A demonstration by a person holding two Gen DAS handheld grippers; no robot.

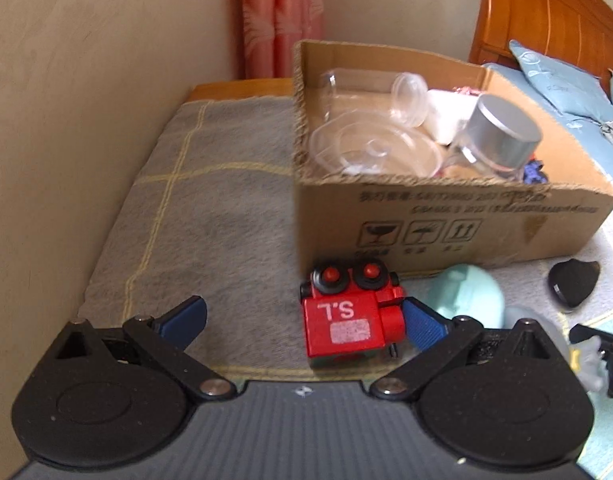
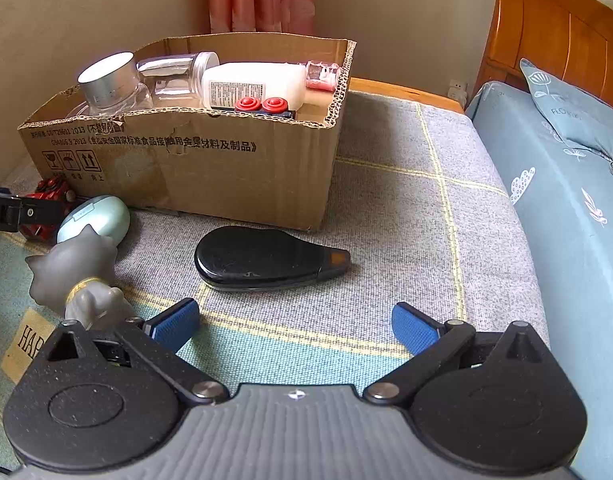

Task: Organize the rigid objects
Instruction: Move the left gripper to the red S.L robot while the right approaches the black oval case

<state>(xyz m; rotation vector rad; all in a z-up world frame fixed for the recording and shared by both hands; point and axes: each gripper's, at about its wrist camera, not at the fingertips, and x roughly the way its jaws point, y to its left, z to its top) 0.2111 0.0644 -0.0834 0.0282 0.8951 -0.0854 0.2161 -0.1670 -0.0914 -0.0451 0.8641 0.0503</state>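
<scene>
- The left gripper (image 1: 304,320) has its fingers wide and holds nothing. The red toy (image 1: 352,316) lies between them on the blanket (image 1: 210,216), hard against the right pad at about 3 o'clock and well off the left one. Closing from here would, I judge, push the toy sideways or pinch only its edge, so it may twist out.
- Just past that pad, at 2 o'clock, sits the mint case (image 1: 468,292). A slide that way could knock it or drive the pad into it.
- The right gripper (image 2: 294,322) is also wide open and empty. The black case (image 2: 262,258) lies at its 12 o'clock, near but untouched, with its long side across the jaws. Its glossy, rounded shell may slip from the pads, likely at the thin tapered end.
- The grey figurine (image 2: 76,276) stands at 10 o'clock, just beside the right gripper's left finger. A careless swing could topple it.
- Further off, the box (image 2: 210,160) is already crowded with jars (image 2: 110,80) and a white bottle (image 2: 254,84). A toy dropped from height may bounce or wedge on them.
</scene>
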